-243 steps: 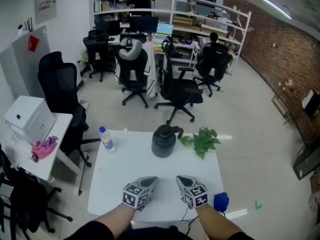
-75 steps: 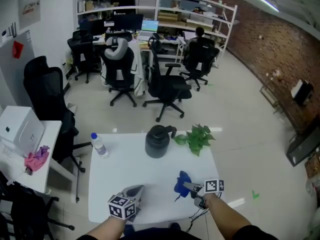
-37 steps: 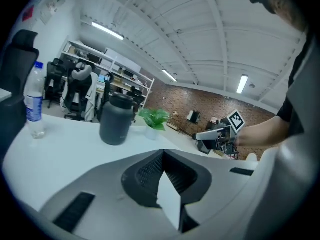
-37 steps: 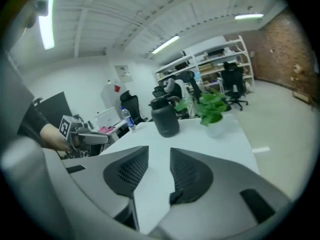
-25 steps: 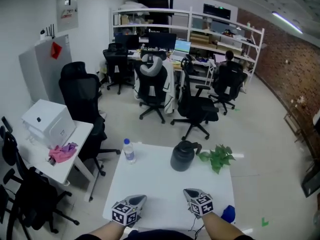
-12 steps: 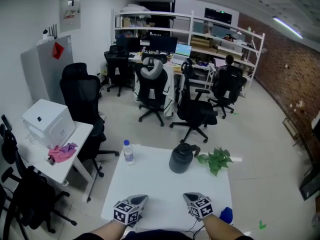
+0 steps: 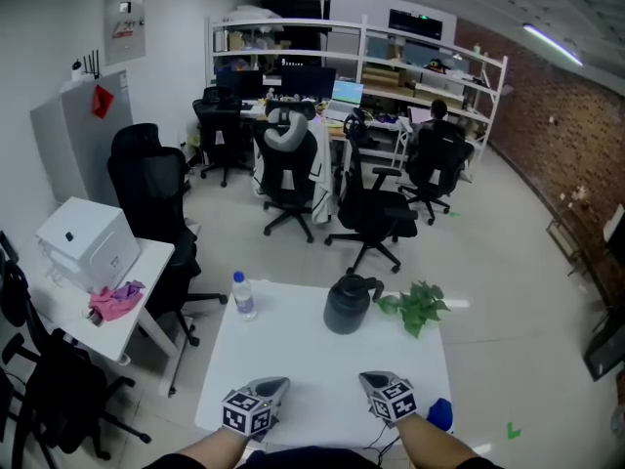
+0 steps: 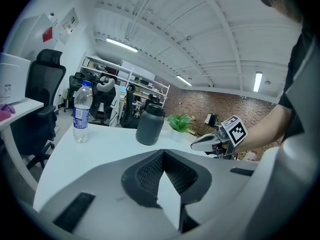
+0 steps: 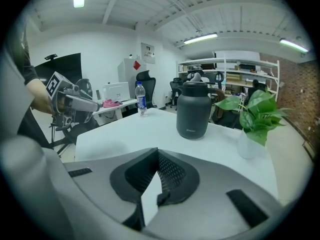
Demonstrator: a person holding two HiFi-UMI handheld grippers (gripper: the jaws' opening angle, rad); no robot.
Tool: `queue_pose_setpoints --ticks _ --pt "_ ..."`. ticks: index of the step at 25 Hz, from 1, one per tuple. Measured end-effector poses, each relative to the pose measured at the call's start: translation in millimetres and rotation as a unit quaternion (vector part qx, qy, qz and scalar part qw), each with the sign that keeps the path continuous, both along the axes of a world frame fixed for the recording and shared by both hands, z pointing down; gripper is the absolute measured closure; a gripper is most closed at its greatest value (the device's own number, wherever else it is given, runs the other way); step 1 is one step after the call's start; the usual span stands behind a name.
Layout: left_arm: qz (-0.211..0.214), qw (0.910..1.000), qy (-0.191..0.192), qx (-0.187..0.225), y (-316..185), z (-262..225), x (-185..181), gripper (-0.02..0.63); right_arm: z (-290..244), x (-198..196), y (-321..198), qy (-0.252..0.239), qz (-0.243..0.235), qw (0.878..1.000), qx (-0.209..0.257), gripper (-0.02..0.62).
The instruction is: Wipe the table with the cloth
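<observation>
The blue cloth (image 7: 438, 413) lies bunched at the near right corner of the white table (image 7: 312, 355), just right of my right gripper (image 7: 369, 380). That gripper is shut and holds nothing; in the right gripper view its jaws (image 9: 158, 150) meet over bare tabletop. My left gripper (image 7: 274, 386) sits beside it at the near edge, also shut and empty, and its own view (image 8: 162, 151) shows the same. Each gripper sees the other: the right gripper (image 8: 202, 143), the left gripper (image 9: 85, 104). The cloth is not in either gripper view.
A water bottle (image 7: 242, 296) stands far left on the table, a dark jug (image 7: 346, 306) far centre, a potted plant (image 7: 418, 304) far right. A side desk (image 7: 59, 291) with a white box and pink rag is at left. Office chairs (image 7: 371, 208) stand beyond.
Three seconds ago the right gripper held the blue cloth over the table. Now the cloth lies at the near right corner and both grippers sit still at the near edge.
</observation>
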State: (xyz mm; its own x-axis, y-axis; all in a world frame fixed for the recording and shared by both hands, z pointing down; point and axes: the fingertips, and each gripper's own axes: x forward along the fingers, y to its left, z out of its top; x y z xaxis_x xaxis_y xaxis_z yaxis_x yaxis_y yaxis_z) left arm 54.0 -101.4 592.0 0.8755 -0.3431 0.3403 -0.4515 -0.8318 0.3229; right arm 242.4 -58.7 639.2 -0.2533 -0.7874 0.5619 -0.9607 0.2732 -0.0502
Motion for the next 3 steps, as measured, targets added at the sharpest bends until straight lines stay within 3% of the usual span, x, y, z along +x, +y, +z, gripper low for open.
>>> queue_pose_setpoints --ticks 3 --pt "0.0 1.0 0.0 -0.002 1.4 0.8 2.7 0.604 0.1 4.8 2.5 0.0 0.002 1.0 -0.002 0.592"
